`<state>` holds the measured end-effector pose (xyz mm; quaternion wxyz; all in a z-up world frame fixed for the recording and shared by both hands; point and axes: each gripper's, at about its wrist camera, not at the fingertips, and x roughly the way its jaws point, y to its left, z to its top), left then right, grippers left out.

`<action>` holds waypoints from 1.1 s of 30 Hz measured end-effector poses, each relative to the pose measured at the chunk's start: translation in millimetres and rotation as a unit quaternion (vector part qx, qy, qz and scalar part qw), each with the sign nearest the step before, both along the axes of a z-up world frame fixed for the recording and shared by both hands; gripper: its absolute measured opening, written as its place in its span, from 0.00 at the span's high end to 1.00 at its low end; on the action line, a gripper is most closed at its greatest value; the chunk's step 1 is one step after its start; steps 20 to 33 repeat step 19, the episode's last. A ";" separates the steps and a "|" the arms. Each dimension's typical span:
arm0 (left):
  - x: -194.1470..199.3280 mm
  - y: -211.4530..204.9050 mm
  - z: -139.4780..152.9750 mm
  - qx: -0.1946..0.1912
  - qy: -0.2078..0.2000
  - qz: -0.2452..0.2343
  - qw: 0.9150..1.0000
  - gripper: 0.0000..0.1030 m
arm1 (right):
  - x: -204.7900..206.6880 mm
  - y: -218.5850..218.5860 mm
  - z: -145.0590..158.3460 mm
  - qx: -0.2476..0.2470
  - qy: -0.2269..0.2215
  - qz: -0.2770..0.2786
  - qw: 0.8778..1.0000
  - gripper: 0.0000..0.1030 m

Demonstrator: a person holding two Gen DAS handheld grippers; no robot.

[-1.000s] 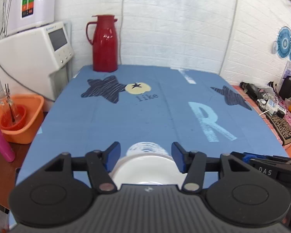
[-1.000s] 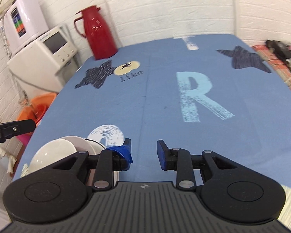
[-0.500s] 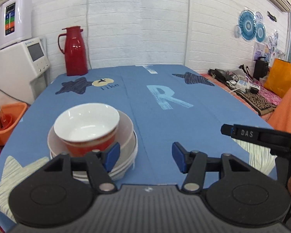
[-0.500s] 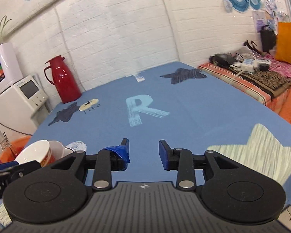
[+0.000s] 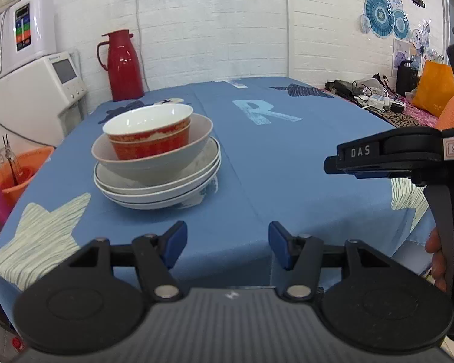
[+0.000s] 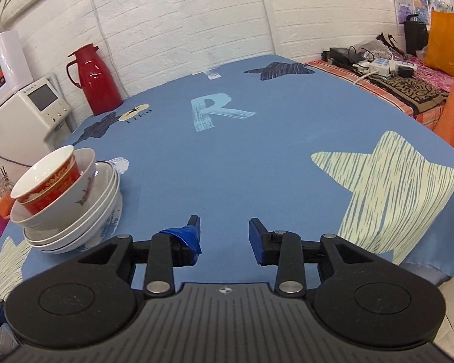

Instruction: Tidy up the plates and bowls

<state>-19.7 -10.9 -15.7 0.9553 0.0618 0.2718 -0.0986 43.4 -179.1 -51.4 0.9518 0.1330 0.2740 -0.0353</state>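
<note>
A stack stands on the blue tablecloth near its front left. A red patterned bowl (image 5: pixel 149 131) sits inside a larger white bowl (image 5: pixel 154 163), which rests on stacked white plates (image 5: pixel 157 190). The stack also shows in the right wrist view: the red bowl (image 6: pixel 47 181), the white bowl (image 6: pixel 84 181) and the plates (image 6: pixel 100 211). My left gripper (image 5: pixel 227 243) is open and empty, at the table's front edge, below and right of the stack. My right gripper (image 6: pixel 224 236) is open and empty, right of the stack; its body (image 5: pixel 408 154) shows in the left wrist view.
A red thermos (image 5: pixel 124 65) stands at the table's far left corner. A white appliance (image 5: pixel 33 96) and an orange basin (image 5: pixel 18 175) are left of the table. Cables, boxes and an orange bag (image 6: pixel 445 42) lie on a bench at the right.
Both grippers have pulled back and away from the stack toward the table's front edge. The stack, first seen from above between my left fingers, is now seen from the side, farther off.
</note>
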 end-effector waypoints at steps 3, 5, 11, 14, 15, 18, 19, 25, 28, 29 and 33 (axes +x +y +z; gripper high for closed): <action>-1.4 1.0 1.4 0.002 -0.003 0.001 1.000 0.45 | -3.4 8.5 2.5 -0.001 -0.008 0.017 1.000 0.81; 0.6 1.9 0.3 -0.002 0.004 0.001 1.000 0.45 | -3.7 11.9 3.0 -0.001 -0.008 0.022 1.000 0.81; 4.8 3.6 -4.2 -0.014 0.020 -0.008 1.000 0.45 | -4.0 19.4 3.3 -0.012 -0.005 0.028 1.000 0.80; 4.0 4.9 -5.1 -0.022 0.019 -0.008 1.000 0.45 | -5.9 21.5 3.9 -0.015 -0.006 0.030 0.999 0.80; 3.9 5.0 -5.1 -0.023 0.018 -0.007 1.000 0.45 | -6.3 21.7 4.0 -0.016 -0.006 0.032 0.999 0.79; 3.9 3.9 -5.2 -0.022 0.017 -0.006 1.000 0.45 | -6.1 21.3 3.7 -0.014 -0.006 0.032 0.999 0.79; 4.3 3.6 -5.5 -0.021 0.019 -0.006 1.000 0.45 | -5.6 21.1 3.6 -0.013 -0.006 0.032 0.999 0.79; 4.3 3.6 -5.5 -0.021 0.019 -0.006 1.000 0.45 | -5.6 21.1 3.6 -0.013 -0.006 0.032 0.999 0.79; 4.3 3.6 -5.5 -0.021 0.019 -0.006 1.000 0.45 | -5.6 21.1 3.6 -0.013 -0.006 0.032 0.999 0.79; 4.3 3.6 -5.5 -0.021 0.019 -0.006 1.000 0.45 | -5.6 21.1 3.6 -0.013 -0.006 0.032 0.999 0.79; 4.3 3.6 -5.5 -0.021 0.019 -0.006 1.000 0.45 | -5.6 21.1 3.6 -0.013 -0.006 0.032 0.999 0.79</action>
